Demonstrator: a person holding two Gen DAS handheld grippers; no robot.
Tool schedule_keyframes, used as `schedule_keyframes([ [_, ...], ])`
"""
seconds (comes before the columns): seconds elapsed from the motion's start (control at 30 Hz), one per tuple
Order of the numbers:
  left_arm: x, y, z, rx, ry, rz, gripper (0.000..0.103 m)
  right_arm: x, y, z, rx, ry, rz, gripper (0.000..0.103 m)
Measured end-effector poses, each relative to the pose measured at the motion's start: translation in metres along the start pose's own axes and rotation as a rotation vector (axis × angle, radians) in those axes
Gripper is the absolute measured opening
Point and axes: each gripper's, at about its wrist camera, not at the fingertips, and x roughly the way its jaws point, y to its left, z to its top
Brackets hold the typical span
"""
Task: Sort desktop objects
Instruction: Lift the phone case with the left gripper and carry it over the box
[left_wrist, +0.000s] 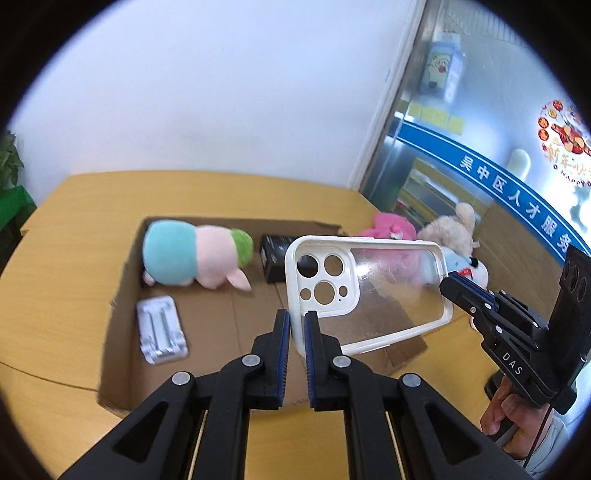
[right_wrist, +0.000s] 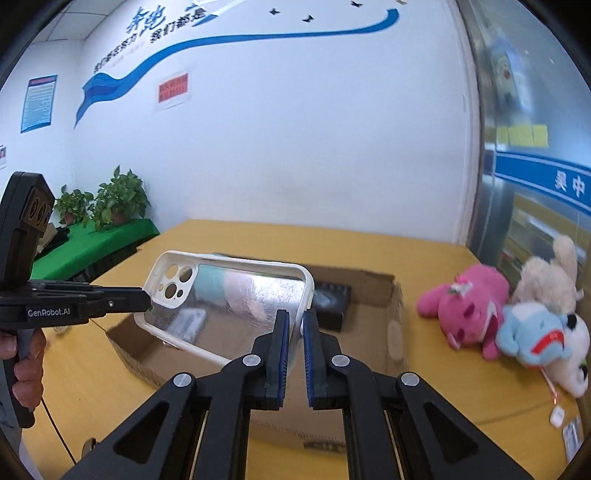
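A clear phone case with a white rim (left_wrist: 369, 291) hangs in the air above an open cardboard box (left_wrist: 122, 325). My left gripper (left_wrist: 297, 325) is shut on the case's camera end. My right gripper (right_wrist: 294, 325) is shut on its other end; the case shows there too (right_wrist: 229, 295). The right gripper appears in the left wrist view (left_wrist: 452, 284), and the left gripper in the right wrist view (right_wrist: 146, 297). In the box lie a teal, pink and green plush (left_wrist: 195, 254), a black box (left_wrist: 275, 258) and a silver stand (left_wrist: 160, 330).
A pink plush (right_wrist: 465, 302), a beige plush (right_wrist: 546, 273) and a blue and white plush (right_wrist: 539, 339) lie on the yellow table (right_wrist: 424, 406) right of the box. Small white items (right_wrist: 557, 415) lie at its right edge. Potted plants (right_wrist: 110, 203) stand on a green table far left.
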Motion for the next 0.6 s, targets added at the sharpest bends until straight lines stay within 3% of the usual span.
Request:
schedule_keyframes([
  [0.17,-0.01,0.02,0.017,0.006,-0.029,0.041,0.007,0.023,0.016,0.028,-0.001,-0.015,0.057,0.006],
  [0.3,-0.006,0.04,0.021,-0.001,-0.01,0.084,0.007,0.052,0.028,0.034,0.04,0.027,0.12,0.006],
  [0.6,0.048,0.088,-0.006,-0.08,0.178,0.131,0.007,0.123,0.044,-0.006,0.111,0.197,0.182,0.007],
])
